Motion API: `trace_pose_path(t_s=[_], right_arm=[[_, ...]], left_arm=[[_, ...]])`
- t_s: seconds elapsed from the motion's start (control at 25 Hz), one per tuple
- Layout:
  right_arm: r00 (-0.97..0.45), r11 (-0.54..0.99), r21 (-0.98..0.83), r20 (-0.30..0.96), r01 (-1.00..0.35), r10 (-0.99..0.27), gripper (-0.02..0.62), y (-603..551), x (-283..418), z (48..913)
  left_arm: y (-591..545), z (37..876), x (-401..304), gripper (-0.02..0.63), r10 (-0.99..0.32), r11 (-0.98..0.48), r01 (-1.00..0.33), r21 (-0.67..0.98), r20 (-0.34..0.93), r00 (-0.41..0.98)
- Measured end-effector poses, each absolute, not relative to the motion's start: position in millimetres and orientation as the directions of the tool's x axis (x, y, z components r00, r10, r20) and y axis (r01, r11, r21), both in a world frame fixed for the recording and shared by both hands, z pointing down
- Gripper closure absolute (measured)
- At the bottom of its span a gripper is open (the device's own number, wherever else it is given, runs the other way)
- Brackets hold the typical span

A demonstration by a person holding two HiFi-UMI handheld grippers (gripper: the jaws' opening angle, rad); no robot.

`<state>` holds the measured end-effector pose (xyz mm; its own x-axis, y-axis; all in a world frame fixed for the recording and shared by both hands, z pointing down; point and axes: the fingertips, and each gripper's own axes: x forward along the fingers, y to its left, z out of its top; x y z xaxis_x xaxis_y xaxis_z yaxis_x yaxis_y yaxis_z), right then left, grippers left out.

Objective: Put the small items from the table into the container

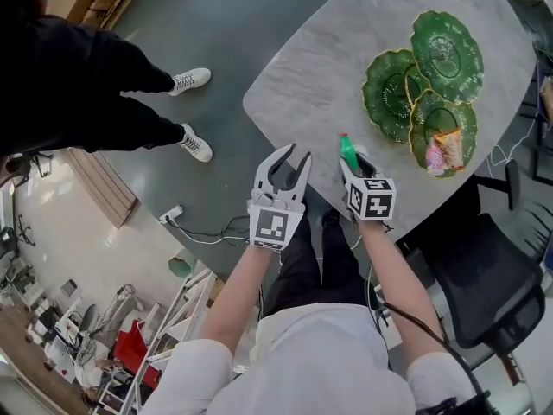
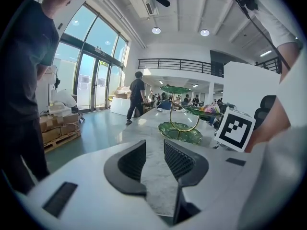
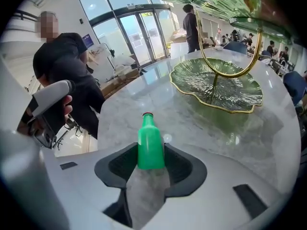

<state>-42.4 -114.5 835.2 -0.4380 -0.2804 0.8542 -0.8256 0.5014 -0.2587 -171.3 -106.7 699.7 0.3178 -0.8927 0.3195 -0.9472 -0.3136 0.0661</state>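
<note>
A small green bottle (image 3: 150, 143) is clamped between the jaws of the right hand-held gripper (image 3: 151, 157) over the counter (image 3: 201, 128); the left hand-held gripper (image 2: 154, 150) is held apart, empty

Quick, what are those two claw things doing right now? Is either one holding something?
Left gripper: open, nothing between its fingers.
Right gripper: closed on a small green bottle.
</note>
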Motion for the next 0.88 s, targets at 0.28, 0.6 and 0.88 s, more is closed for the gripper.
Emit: trace_pose_path(t_s=[0.28, 0.6, 0.88], right_arm=[[-0.475, 0.543, -0.263, 0.829, -0.797, -0.296, 0.413, -118, -43, 807], [-0.546, 0.606, -0.261, 0.762, -0.752, -0.349, 0.413, -122, -45, 737], [-0.598, 0.628, -0.249, 0.672, -0.738, -0.436, 0.413, -133, -29, 655]], left_arm=[[-113, 691, -167, 0.498, -0.894, -0.308, -0.949, 0.064, 0.32, 0.312], [-116, 649, -152, 0.498, -0.904, -0.31, -0.95, 0.038, 0.296, 0.307], [-127, 587, -133, 0.497, -0.919, -0.319, -0.948, -0.003, 0.246, 0.308]])
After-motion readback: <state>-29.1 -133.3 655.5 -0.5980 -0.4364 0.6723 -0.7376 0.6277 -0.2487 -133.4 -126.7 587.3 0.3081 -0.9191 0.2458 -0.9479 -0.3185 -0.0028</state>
